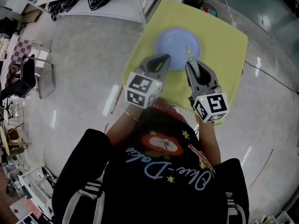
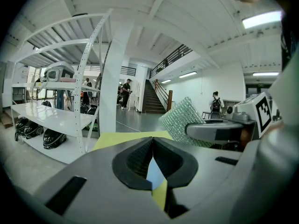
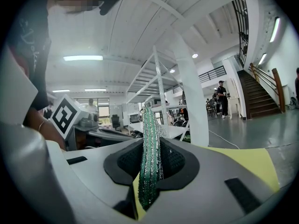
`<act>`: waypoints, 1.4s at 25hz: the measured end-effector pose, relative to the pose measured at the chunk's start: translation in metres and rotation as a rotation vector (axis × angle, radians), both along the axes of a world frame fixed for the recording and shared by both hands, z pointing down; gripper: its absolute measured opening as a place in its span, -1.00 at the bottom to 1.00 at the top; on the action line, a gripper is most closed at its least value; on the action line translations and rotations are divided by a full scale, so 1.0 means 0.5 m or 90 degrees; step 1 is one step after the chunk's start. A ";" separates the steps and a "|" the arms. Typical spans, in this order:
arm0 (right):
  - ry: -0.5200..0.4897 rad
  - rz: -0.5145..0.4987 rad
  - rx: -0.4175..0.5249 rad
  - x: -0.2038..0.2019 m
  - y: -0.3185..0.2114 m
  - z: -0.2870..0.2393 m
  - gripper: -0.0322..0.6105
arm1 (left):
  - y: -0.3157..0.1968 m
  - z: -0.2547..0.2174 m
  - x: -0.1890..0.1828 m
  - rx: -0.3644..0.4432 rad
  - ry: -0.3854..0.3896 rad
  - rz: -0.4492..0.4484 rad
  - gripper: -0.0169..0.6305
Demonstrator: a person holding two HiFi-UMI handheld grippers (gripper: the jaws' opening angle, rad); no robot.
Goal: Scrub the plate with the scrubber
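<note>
A pale blue plate (image 1: 175, 43) lies on a yellow table (image 1: 224, 45). My left gripper (image 1: 163, 58) hovers at the plate's near left rim, shut with nothing in it. In the left gripper view its jaws (image 2: 152, 141) meet at the tips, and a sliver of the plate (image 2: 153, 174) shows through the gap below. My right gripper (image 1: 189, 65) is shut on a glittery green scrubber (image 1: 190, 56), which sticks out over the plate's near right edge. The scrubber (image 3: 150, 162) stands upright between the right gripper's pads (image 3: 177, 160). From the left gripper view the scrubber (image 2: 182, 120) appears to the right.
White shelving (image 1: 93, 3) stands beyond the table's left side, and a chair (image 1: 39, 76) is on the floor far left. A dark bin (image 1: 198, 0) sits behind the table. A cable (image 1: 271, 77) runs across the floor at the right.
</note>
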State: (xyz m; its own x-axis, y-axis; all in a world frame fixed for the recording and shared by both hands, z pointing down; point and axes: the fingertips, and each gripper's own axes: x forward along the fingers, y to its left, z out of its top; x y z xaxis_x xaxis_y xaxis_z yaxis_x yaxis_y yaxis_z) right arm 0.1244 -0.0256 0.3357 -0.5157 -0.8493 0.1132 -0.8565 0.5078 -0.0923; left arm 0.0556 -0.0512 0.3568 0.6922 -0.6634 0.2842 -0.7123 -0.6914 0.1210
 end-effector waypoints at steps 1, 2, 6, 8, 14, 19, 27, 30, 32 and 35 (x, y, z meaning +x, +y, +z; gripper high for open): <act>-0.001 0.001 -0.001 0.002 0.000 0.000 -0.71 | -0.001 0.000 0.001 0.002 0.000 0.000 -0.94; -0.004 0.002 -0.001 0.004 0.000 -0.001 -0.71 | -0.001 -0.001 0.002 0.003 0.000 0.000 -0.94; -0.014 0.011 0.004 0.008 -0.001 -0.007 -0.71 | 0.002 -0.001 0.003 -0.004 0.000 0.001 -0.94; -0.021 0.011 0.008 0.008 0.000 -0.008 -0.71 | 0.003 0.001 0.002 -0.003 0.000 0.001 -0.94; -0.014 -0.001 0.016 -0.001 0.003 -0.017 -0.71 | 0.004 -0.004 -0.001 -0.002 0.000 -0.001 -0.94; -0.016 -0.003 0.018 0.001 0.006 -0.019 -0.71 | 0.006 -0.007 0.006 0.000 0.002 0.001 -0.94; -0.012 -0.010 0.020 0.002 0.010 -0.017 -0.71 | 0.011 -0.006 0.012 0.003 -0.001 0.001 -0.94; -0.013 -0.012 0.022 0.004 0.008 -0.017 -0.71 | 0.010 -0.007 0.015 0.004 -0.001 -0.001 -0.94; -0.013 -0.013 0.023 0.005 0.007 -0.019 -0.71 | 0.011 -0.008 0.016 0.004 -0.001 -0.002 -0.94; -0.014 -0.013 0.024 0.002 0.007 -0.023 -0.71 | 0.011 -0.010 0.013 0.004 -0.001 -0.003 -0.94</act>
State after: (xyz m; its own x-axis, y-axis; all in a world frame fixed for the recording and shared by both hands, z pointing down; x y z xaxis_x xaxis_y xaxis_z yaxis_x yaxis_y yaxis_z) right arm 0.1254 -0.0222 0.3243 -0.5353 -0.8417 0.0704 -0.8437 0.5290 -0.0911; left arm 0.0621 -0.0459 0.3516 0.6889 -0.6683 0.2807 -0.7155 -0.6890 0.1155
